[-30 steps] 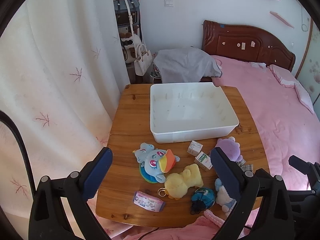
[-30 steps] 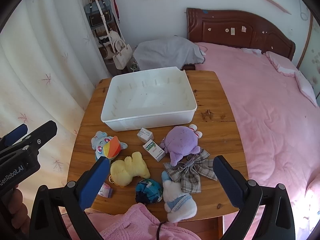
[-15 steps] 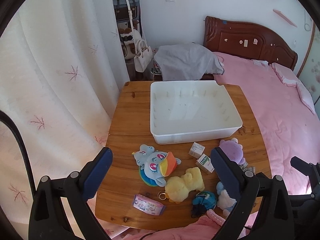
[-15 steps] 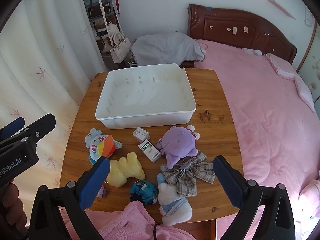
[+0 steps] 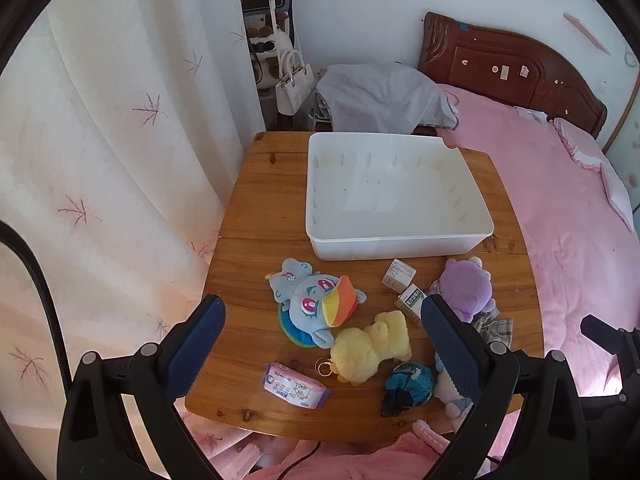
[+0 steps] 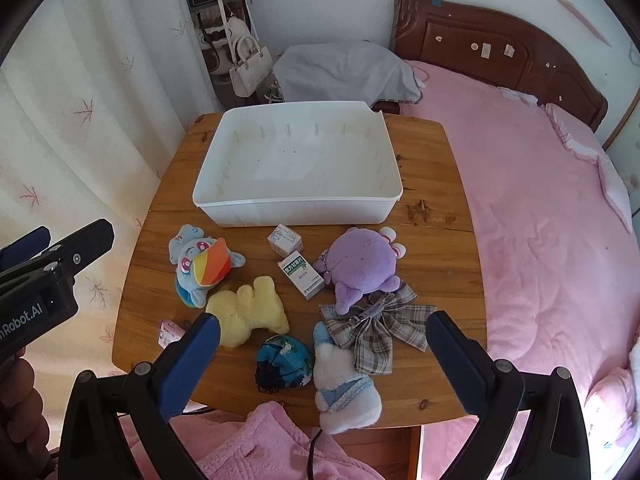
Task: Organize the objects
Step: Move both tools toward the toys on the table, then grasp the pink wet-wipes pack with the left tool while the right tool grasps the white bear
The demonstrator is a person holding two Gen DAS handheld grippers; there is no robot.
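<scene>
Left wrist view: the left gripper (image 5: 322,320) hangs above a wooden table (image 5: 256,208), fingers spread wide and holding nothing. A white bin (image 5: 394,196) sits at the table's far side. In front of it lie a blue pony plush (image 5: 312,302), a yellow plush (image 5: 372,346) and a tissue pack (image 5: 294,386). The right gripper (image 6: 322,332) is likewise wide apart and empty, above a plaid bow (image 6: 378,330) and a purple plush (image 6: 362,266).

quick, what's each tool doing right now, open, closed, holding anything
Left tool: open, holding nothing.
Right tool: open, holding nothing.
</scene>
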